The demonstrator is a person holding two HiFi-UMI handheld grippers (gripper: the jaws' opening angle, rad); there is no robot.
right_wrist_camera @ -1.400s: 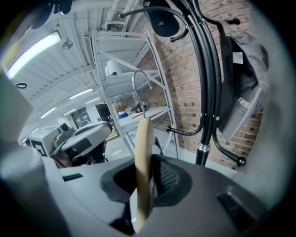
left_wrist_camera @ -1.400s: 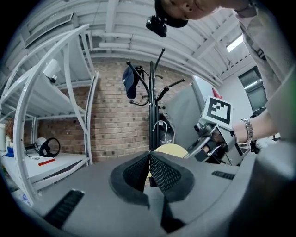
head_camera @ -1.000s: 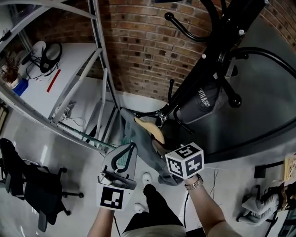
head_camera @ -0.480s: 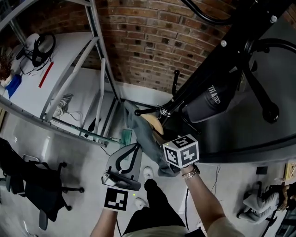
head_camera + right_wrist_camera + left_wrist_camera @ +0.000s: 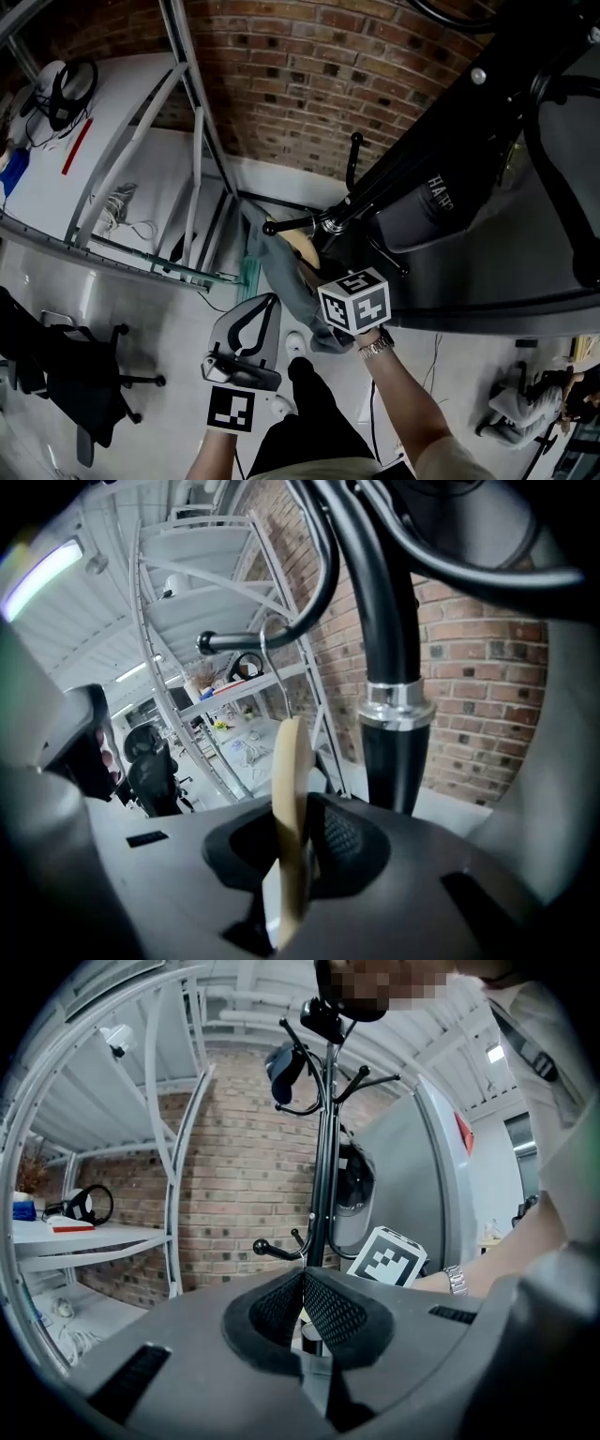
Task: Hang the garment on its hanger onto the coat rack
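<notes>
The black coat rack [image 5: 441, 122] runs slantwise across the head view, and a low arm of it ends in a knob [image 5: 270, 228]. My right gripper [image 5: 328, 286] is shut on the wooden hanger [image 5: 291, 799], which carries the grey-blue garment [image 5: 281, 277]. In the right gripper view the hanger's metal hook [image 5: 266, 635] curves over that knobbed arm [image 5: 246, 641], beside the pole [image 5: 394, 667]; I cannot tell whether it rests on it. My left gripper [image 5: 265, 305] is shut and empty, low and left of the garment, its pads [image 5: 319, 1312] pressed together.
A grey bag [image 5: 441, 202] hangs on the rack's right side. A white metal shelf frame [image 5: 192, 141] stands left against the brick wall [image 5: 309, 84]. A black office chair [image 5: 56, 370] is at the lower left. The person's legs and shoes [image 5: 298, 375] are below.
The right gripper has carried the hanger and garment slightly left toward the knobbed rack arm. The left gripper stays shut in about the same place.
</notes>
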